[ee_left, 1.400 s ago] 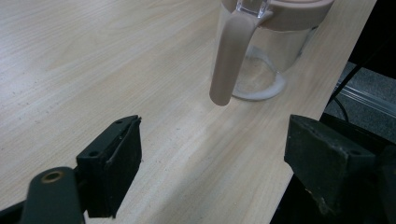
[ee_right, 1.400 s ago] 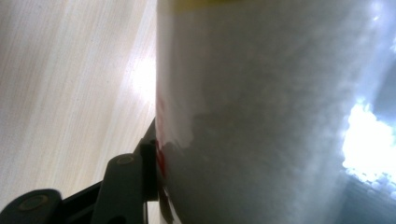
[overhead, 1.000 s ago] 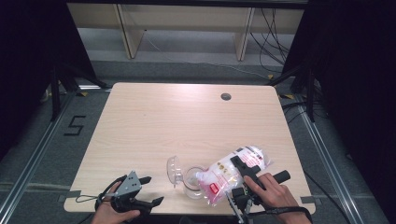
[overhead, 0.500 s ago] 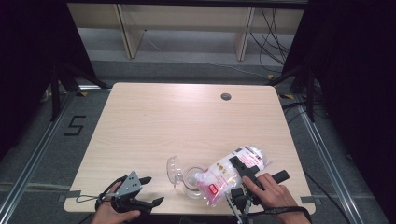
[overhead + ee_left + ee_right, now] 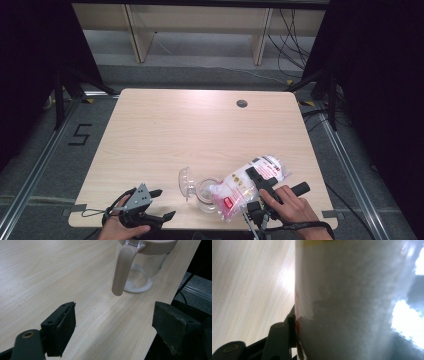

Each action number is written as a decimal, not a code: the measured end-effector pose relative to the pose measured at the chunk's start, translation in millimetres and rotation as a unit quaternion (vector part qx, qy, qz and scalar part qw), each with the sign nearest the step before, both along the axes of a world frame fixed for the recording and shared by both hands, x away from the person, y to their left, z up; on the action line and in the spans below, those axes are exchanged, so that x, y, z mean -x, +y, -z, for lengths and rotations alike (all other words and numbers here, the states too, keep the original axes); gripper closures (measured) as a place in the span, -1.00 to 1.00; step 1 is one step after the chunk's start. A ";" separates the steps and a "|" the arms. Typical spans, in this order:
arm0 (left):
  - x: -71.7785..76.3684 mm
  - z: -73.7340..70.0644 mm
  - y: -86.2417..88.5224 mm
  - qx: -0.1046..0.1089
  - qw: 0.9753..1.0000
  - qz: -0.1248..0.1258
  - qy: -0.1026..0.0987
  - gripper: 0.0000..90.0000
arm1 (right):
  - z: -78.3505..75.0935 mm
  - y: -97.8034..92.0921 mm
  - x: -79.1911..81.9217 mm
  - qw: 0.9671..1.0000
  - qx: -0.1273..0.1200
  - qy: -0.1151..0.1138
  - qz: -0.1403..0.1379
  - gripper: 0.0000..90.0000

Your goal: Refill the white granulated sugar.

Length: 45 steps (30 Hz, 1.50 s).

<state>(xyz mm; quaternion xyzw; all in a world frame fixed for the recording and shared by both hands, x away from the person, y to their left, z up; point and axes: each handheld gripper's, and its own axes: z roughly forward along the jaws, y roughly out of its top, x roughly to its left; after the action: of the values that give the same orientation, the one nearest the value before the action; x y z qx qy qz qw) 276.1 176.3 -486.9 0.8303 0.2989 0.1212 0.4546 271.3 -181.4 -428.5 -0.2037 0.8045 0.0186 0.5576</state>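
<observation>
Bag: clamped in right gripper, near front edge of tabletop, long axis tilted, mouth down-left over jar.
Jar: lid open, left of bag.
Left gripper: jaws spread, empty, front-left corner.

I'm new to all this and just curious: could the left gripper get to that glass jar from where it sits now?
Probably yes: the left gripper is open, and bare table lies between it and the jar.
</observation>
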 end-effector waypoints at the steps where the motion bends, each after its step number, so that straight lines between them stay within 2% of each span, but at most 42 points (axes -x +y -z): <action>1: 0.0 -0.3 0.2 -0.002 1.000 -0.001 -0.001 -0.59 | -0.3 0.2 -0.3 1.000 0.005 -0.001 -0.005 0.13; 2: -0.1 -0.2 0.2 -0.001 1.000 0.001 -0.001 -0.59 | -3.0 2.3 -1.9 0.999 0.027 -0.006 -0.020 0.13; 6: -0.1 -0.3 0.3 -0.001 1.000 0.002 -0.001 -0.59 | -2.5 2.5 -1.6 1.000 0.024 -0.004 -0.017 0.13; 7: -1.3 -0.2 0.5 -0.001 1.000 0.008 -0.007 -0.59 | -2.7 2.5 -1.6 1.000 0.026 -0.005 -0.018 0.13; 8: -1.1 -0.3 0.7 -0.003 1.000 0.007 -0.006 -0.59 | -0.4 2.0 0.0 1.000 0.010 -0.002 -0.003 0.13; 12: 0.0 0.0 0.1 0.003 1.000 0.002 0.000 -0.59 | -3.3 2.5 -1.6 0.999 0.029 -0.006 -0.018 0.13; 14: 0.0 -0.1 0.1 0.002 1.000 0.001 -0.001 -0.59 | -2.8 1.9 -0.8 1.000 0.025 -0.005 -0.011 0.13; 15: 0.1 0.0 0.1 0.002 1.000 0.002 0.000 -0.59 | -4.1 2.8 -2.1 0.999 0.028 -0.012 -0.024 0.14; 17: 0.2 -0.3 0.2 0.000 1.000 0.001 -0.001 -0.59 | -4.3 3.0 -2.2 0.999 0.030 -0.012 -0.024 0.14; 18: -0.1 0.8 -0.5 0.007 1.000 0.001 0.002 -0.59 | -3.6 2.5 -1.3 1.000 0.023 -0.010 -0.017 0.14; 19: 0.1 -0.3 0.2 0.000 1.000 0.001 -0.001 -0.59 | -1.2 1.2 -0.4 1.000 0.009 -0.005 -0.008 0.14; 28: 0.0 0.2 -0.1 0.005 1.000 0.000 -0.001 -0.59 | -2.6 2.6 -0.7 1.000 0.021 -0.010 -0.015 0.14; 29: 0.2 0.2 -0.1 0.005 1.000 0.000 0.000 -0.59 | -1.6 2.1 0.2 1.000 0.011 -0.009 -0.008 0.14; 31: 0.1 0.4 -0.1 0.006 1.000 0.001 -0.001 -0.59 | -3.3 2.2 -1.0 1.000 0.022 -0.010 -0.017 0.14; 33: 0.1 -0.1 0.2 0.002 1.000 0.001 0.000 -0.59 | -2.0 2.0 0.0 1.000 0.012 -0.009 -0.009 0.14; 34: 0.1 -0.1 0.2 0.002 1.000 0.001 0.000 -0.59 | -3.0 2.1 -0.8 1.000 0.019 -0.009 -0.016 0.14; 36: 0.0 0.2 0.0 0.003 1.000 0.001 -0.001 -0.59 | -2.0 2.0 -0.1 1.000 0.014 -0.008 -0.010 0.14; 37: 0.0 -0.1 0.4 0.001 1.000 0.001 -0.001 -0.59 | -3.0 2.4 -0.9 0.999 0.027 -0.009 -0.017 0.14; 38: -0.1 0.0 0.5 0.003 1.000 0.000 -0.001 -0.59 | -3.0 2.4 -1.0 0.999 0.025 -0.009 -0.018 0.14; 39: 0.1 -0.2 0.4 0.003 1.000 0.000 -0.001 -0.59 | -1.2 1.3 -0.4 1.000 0.011 -0.003 -0.010 0.14; 42: 0.6 0.2 -0.5 0.009 1.000 -0.002 0.005 -0.59 | -2.8 2.2 0.0 1.000 0.019 -0.010 -0.013 0.14; 43: 0.6 0.2 -0.5 0.009 1.000 -0.002 0.005 -0.59 | -2.1 1.9 1.3 1.000 0.010 -0.006 -0.004 0.14; 45: 0.2 -0.3 0.5 0.002 1.000 0.001 0.001 -0.59 | -3.1 1.8 0.4 1.000 0.014 -0.008 -0.011 0.14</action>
<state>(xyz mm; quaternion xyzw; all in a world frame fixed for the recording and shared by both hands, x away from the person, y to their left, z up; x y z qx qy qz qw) 275.9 176.8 -486.7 0.8295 0.2989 0.1198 0.4564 270.8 -179.6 -425.4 -0.2207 0.7979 0.0114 0.5608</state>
